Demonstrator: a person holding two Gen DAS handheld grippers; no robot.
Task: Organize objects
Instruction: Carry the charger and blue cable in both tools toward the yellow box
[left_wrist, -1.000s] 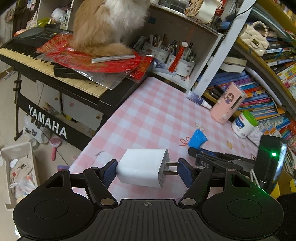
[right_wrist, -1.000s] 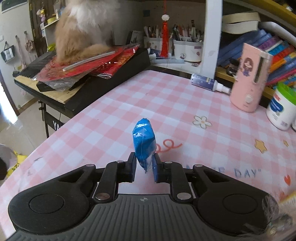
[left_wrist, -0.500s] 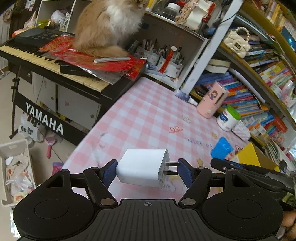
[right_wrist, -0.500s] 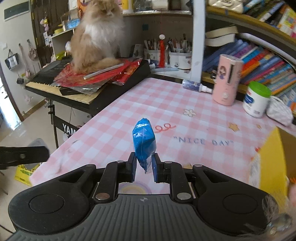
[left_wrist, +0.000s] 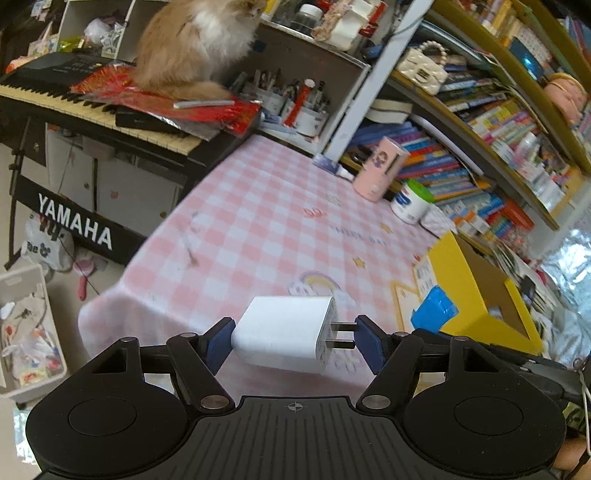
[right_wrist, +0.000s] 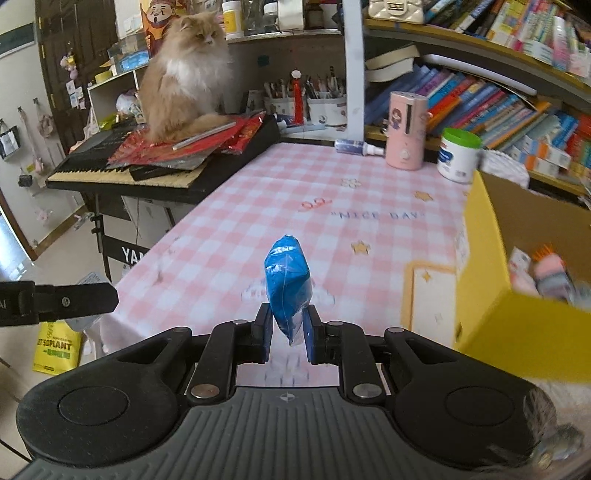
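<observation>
My left gripper (left_wrist: 293, 341) is shut on a white plug charger (left_wrist: 284, 334), held sideways with its prongs against the right finger, above the near edge of the pink checked table (left_wrist: 266, 206). My right gripper (right_wrist: 288, 334) is shut on a blue plastic packet (right_wrist: 288, 286) that stands upright between the fingers; the packet also shows in the left wrist view (left_wrist: 436, 308) beside the box. An open yellow cardboard box (right_wrist: 517, 325) stands at the right and holds several small items (right_wrist: 546, 275). It also shows in the left wrist view (left_wrist: 454, 273).
A fluffy cat (right_wrist: 184, 77) sits on red wrappers on a Yamaha keyboard (left_wrist: 74, 110) left of the table. A pink dispenser (right_wrist: 406, 129), a green-lidded jar (right_wrist: 458, 155) and a small bottle (right_wrist: 354, 146) stand at the table's far edge. Bookshelves (left_wrist: 498, 122) line the right.
Both grippers have pulled back and toward the right, each keeping its hold. The yellow box has come into view and now sits close beside the right gripper.
</observation>
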